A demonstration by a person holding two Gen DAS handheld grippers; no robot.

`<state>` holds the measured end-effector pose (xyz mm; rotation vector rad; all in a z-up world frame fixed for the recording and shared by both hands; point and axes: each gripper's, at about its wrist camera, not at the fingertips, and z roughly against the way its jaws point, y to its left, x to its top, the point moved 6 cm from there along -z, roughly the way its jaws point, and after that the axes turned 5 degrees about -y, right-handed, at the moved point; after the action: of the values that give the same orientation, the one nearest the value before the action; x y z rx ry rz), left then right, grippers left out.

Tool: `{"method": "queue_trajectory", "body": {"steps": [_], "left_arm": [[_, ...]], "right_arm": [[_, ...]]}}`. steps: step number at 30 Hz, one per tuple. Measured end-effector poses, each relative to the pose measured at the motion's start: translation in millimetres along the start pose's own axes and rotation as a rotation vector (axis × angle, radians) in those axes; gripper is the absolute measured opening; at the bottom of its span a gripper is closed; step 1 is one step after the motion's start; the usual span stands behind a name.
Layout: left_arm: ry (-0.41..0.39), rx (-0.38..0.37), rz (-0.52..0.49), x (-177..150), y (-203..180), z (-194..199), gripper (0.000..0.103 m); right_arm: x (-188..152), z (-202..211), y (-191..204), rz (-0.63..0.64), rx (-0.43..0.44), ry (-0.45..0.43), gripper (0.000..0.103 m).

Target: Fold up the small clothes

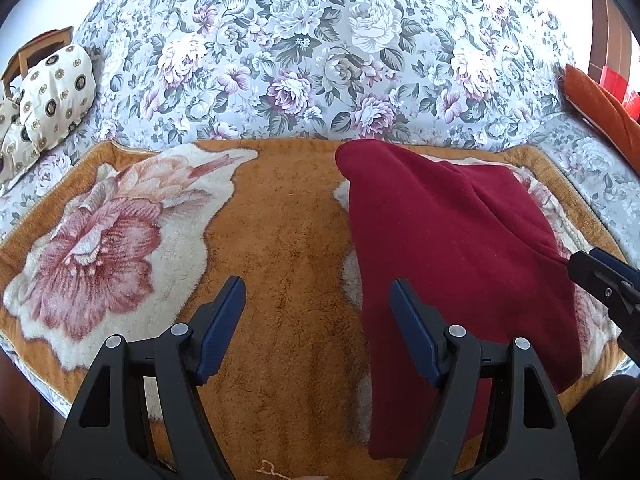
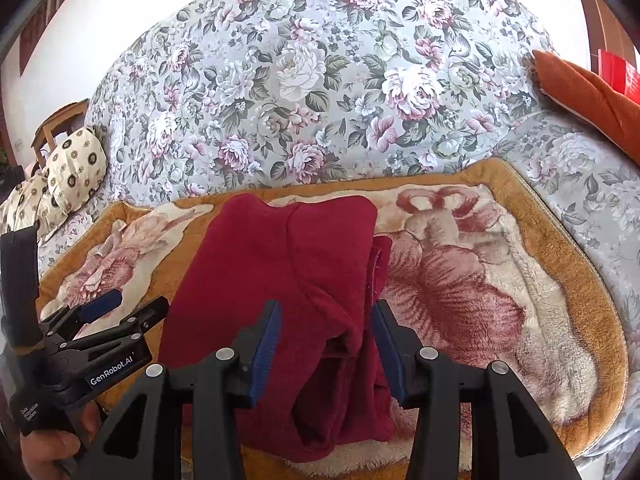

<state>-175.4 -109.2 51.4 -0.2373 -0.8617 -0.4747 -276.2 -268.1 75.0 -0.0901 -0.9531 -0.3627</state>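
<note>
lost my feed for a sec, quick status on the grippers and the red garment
Left gripper open over bare blanket, holding nothing. Right gripper open, fingers either side of the red garment, which lies partly folded. Nothing in the way.

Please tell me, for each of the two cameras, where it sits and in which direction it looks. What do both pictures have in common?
Left wrist view: sits on the left gripper, looking forward and down at the plush blanket; its open fingers frame bare blanket, beside the red garment; the right gripper enters at the right edge.
Right wrist view: sits on the right gripper, looking down at the garment between its fingers; the left gripper and the hand holding it show.
Shared: garment, blanket, floral cover, orange cushion, spotted pillows.
</note>
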Motion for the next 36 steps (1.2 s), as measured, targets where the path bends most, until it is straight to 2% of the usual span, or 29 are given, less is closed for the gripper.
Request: {"method": "queue_trajectory", "body": {"steps": [3,7,11,17,36], "left_arm": [[0.0,-0.005,0.001,2,-9,6,0.075],[-0.036,0.034,-0.041,8,-17,17,0.075],[-0.057,0.055,-0.042,12,-16,26,0.075],[-0.07,0.063,-0.017,15,-15,36,0.075],[-0.078,0.102,-0.036,15,-23,46,0.075]], "right_arm": [[4,2,4,0.034,-0.024,-0.016,0.045],[8,4,5,0.035,-0.034,-0.027,0.045],[12,5,1,0.033,-0.058,-0.026,0.045],[14,11,3,0.031,-0.056,-0.037,0.045],[14,15,3,0.017,-0.047,-0.035,0.046]]}}
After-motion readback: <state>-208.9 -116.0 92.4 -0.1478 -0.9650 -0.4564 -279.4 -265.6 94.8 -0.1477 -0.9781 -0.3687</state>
